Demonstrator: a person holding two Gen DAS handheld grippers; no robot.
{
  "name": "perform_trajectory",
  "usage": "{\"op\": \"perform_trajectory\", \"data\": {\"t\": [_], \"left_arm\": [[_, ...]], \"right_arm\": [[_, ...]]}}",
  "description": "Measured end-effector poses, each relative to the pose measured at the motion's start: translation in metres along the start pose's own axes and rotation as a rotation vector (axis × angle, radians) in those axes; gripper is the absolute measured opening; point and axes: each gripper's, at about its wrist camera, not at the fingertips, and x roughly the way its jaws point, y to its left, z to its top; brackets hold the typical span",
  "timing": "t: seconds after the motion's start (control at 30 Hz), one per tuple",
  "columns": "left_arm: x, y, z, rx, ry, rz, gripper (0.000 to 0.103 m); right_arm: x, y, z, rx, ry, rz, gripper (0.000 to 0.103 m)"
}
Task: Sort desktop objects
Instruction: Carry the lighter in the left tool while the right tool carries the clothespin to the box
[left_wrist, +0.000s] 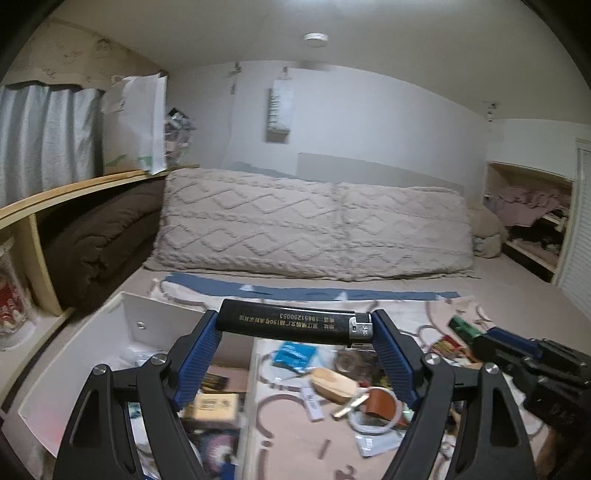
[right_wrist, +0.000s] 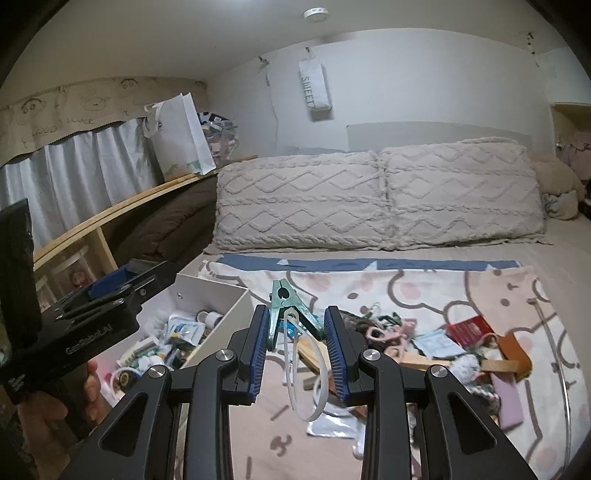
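My left gripper is shut on a black lighter, held crosswise by its two ends between the blue pads, above the bed. Below it stands a white sorting box with small items inside, also seen as the white box in the right wrist view. My right gripper is shut on a teal metal clip with a white loop dangling from it. A pile of small objects lies on the cartoon-print blanket to the right.
Two beige knit pillows lie across the bed's far end. A wooden shelf with a white bag and a brown folded blanket runs along the left. A person's hand holds the left gripper's body.
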Motion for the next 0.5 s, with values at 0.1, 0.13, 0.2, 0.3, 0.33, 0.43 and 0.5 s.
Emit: {"op": "perform_trajectory", "data": {"t": [0.1, 0.13, 0.2, 0.3, 0.33, 0.43, 0.5], "left_arm": [[0.006, 0.023, 0.002, -0.033, 0.001, 0.022, 0.081], [0.007, 0.029, 0.002, -0.041, 0.0, 0.028, 0.081], [0.008, 0.044, 0.004, -0.054, -0.003, 0.045, 0.081], [0.007, 0.062, 0.007, -0.073, -0.012, 0.057, 0.081], [0.006, 0.067, 0.008, -0.082, -0.017, 0.061, 0.081], [0.003, 0.081, 0.009, -0.099, -0.025, 0.07, 0.081], [0.003, 0.088, 0.009, -0.099, -0.024, 0.082, 0.081]], "right_arm": [[0.012, 0.007, 0.006, 0.005, 0.011, 0.015, 0.031], [0.016, 0.009, 0.008, 0.006, 0.015, 0.02, 0.031], [0.025, 0.016, 0.01, 0.006, 0.026, 0.029, 0.031], [0.035, 0.027, 0.012, -0.002, 0.042, 0.04, 0.031], [0.039, 0.031, 0.013, -0.007, 0.047, 0.043, 0.031], [0.05, 0.045, 0.015, -0.021, 0.061, 0.055, 0.031], [0.058, 0.052, 0.017, -0.019, 0.073, 0.072, 0.031]]}}
